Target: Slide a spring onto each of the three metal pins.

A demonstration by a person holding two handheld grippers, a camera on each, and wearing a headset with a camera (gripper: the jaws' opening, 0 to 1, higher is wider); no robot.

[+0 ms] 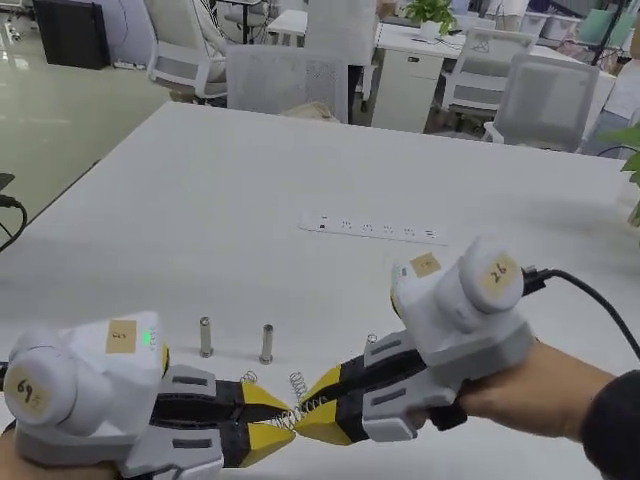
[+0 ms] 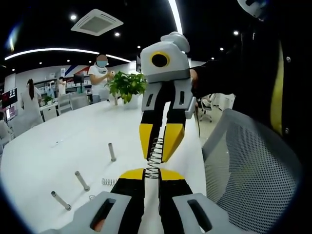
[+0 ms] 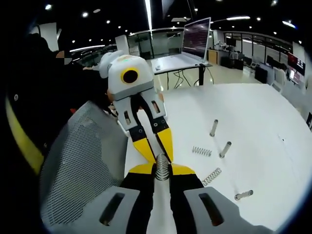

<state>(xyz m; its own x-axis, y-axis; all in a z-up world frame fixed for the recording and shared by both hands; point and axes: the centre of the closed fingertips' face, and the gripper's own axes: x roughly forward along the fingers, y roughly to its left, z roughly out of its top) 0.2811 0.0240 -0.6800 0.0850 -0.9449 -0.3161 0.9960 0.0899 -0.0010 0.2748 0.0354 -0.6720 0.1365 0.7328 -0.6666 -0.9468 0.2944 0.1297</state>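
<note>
together, left gripper and right gripper, jaws clamped on one spring's ends

Head view: high up, looks fwd + down over white table, tools close at btm edge. Left gripper view: low over tabletop, faces right gripper head-on, v. close. Right gripper view: opposite dir, faces left gripper. All 3 share the spring pinched between both + pins.
</note>
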